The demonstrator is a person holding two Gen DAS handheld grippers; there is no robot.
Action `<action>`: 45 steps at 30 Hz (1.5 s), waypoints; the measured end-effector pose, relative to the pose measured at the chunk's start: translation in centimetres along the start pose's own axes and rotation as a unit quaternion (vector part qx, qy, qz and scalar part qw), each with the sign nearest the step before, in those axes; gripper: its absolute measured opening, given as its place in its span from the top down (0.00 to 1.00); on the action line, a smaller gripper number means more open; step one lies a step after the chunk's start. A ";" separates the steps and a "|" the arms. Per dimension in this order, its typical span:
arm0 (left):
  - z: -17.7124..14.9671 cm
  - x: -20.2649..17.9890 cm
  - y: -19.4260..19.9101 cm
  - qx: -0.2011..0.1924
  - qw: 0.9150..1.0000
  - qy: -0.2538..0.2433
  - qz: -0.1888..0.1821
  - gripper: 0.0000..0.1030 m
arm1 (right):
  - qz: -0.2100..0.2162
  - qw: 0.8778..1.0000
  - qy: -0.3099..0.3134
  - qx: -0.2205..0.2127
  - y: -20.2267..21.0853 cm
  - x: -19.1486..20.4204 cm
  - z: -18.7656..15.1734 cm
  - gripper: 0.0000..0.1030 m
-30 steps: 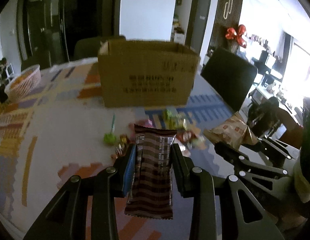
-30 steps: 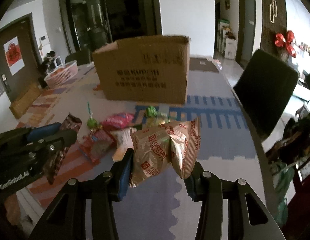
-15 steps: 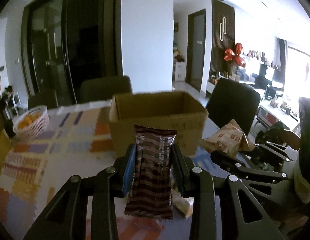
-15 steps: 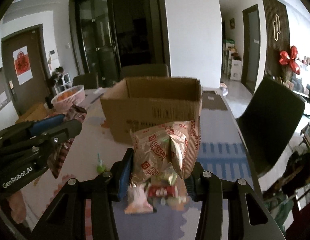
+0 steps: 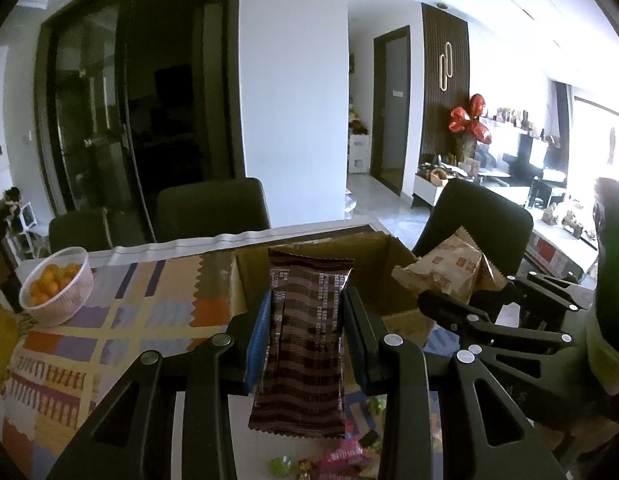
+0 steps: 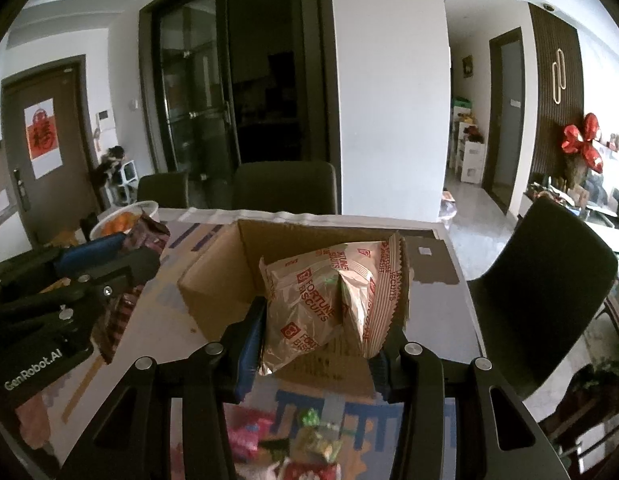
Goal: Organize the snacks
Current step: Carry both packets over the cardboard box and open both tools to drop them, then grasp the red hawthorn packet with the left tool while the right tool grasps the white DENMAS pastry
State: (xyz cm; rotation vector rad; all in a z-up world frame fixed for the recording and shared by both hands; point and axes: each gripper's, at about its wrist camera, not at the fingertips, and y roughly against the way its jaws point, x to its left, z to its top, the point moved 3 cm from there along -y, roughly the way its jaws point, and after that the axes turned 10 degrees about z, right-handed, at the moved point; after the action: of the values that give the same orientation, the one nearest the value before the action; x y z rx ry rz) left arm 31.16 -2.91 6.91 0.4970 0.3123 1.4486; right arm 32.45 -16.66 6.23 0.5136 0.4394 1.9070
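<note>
The left gripper [image 5: 305,336] pinches 1 brown striped wrapper [image 5: 305,344] at its middle and the right gripper [image 6: 317,338] clamps 1 biscuit bag [image 6: 329,304] low down, both just before the 1 open cardboard box [image 6: 213,284]. Both packs seem light, soft and slippery; the biscuits probably break easily, so a gentle hold by the sides is best. About 6 small snacks [image 6: 317,440] lie near the front of the box.

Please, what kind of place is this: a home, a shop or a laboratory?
Most likely a home, in its dining and living area. A table with a patterned cloth has dark chairs around it and a basket of oranges on it; behind are glass doors and a red decoration.
</note>
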 end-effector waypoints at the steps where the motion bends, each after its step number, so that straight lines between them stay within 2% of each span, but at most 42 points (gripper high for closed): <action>1: 0.5 0.1 -0.6 0.004 1.000 0.000 -0.002 0.66 | 0.002 1.000 0.001 0.002 -0.3 -0.1 0.4 0.55; 7: 1.8 0.2 -4.7 0.041 0.999 -0.003 -0.024 0.66 | 0.001 1.000 -0.002 0.020 -2.5 -0.8 2.3 0.55; 11: 2.3 0.5 -8.1 0.080 0.996 0.003 -0.036 0.66 | -0.008 0.999 -0.008 0.037 -4.1 -1.4 2.7 0.55; 17: 2.8 0.5 -11.6 0.112 0.993 0.002 -0.026 0.65 | -0.022 0.998 -0.008 0.062 -6.4 -1.7 3.1 0.55; 20: 2.8 0.5 -12.1 0.113 0.993 -0.005 -0.007 0.55 | -0.023 0.997 -0.019 0.072 -7.3 -2.0 3.0 0.51; 21: 2.8 0.6 -11.9 0.110 0.994 -0.007 0.000 0.51 | -0.025 0.997 -0.025 0.074 -7.4 -2.2 3.0 0.43; 22: 2.8 0.7 -11.6 0.106 0.994 -0.008 0.004 0.48 | -0.028 0.996 -0.030 0.074 -7.4 -2.4 2.9 0.41; 24: 2.6 0.9 -10.7 0.100 0.995 -0.009 0.016 0.43 | -0.032 0.996 -0.030 0.073 -7.1 -2.6 2.7 0.41; 29: 1.7 1.3 -8.0 0.086 0.995 -0.024 0.042 0.39 | -0.028 0.998 -0.023 0.056 -5.1 -2.0 2.2 0.41; 40: -1.2 1.6 0.6 0.035 0.998 -0.033 0.027 0.33 | 0.005 1.000 0.015 0.007 1.0 2.1 -0.3 0.41; 45: -3.1 1.5 3.4 0.024 0.999 -0.042 0.025 0.33 | 0.021 1.000 0.023 0.006 2.7 3.6 -2.1 0.41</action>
State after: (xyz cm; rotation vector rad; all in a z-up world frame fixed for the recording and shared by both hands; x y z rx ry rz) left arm 26.84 -0.80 6.05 0.6061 0.2696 1.4675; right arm 28.04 -14.49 6.43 0.4897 0.4733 1.9603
